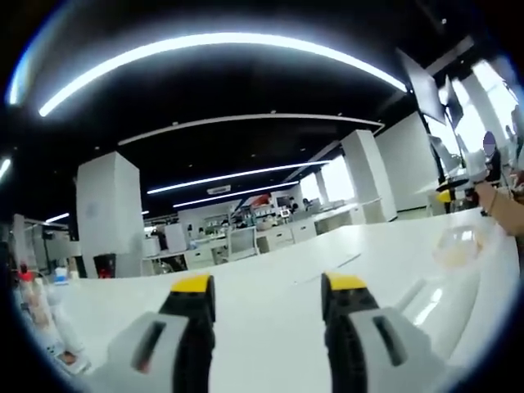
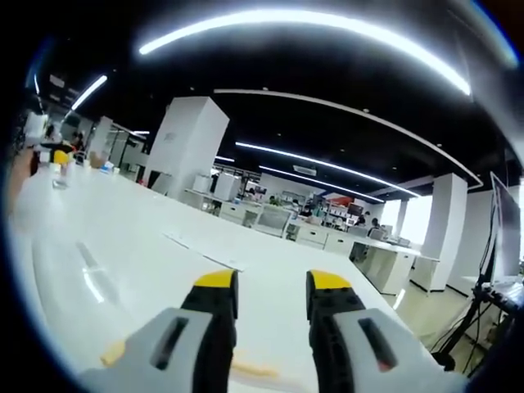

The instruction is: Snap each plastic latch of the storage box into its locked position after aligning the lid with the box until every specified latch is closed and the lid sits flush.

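Left gripper and right gripper: jaws parted, grasping nothing, above the white table; storage box unseen

The right gripper rises from the bottom of the right gripper view, its two black jaws tipped in yellow and standing a little apart, with nothing between them. Beneath them runs a long white table, its surface glossy and reflecting the ceiling lights. A yellow-orange object lies on the table just below the jaws, partly hidden. At the far left edge a hand shows beside a yellow-tipped gripper.
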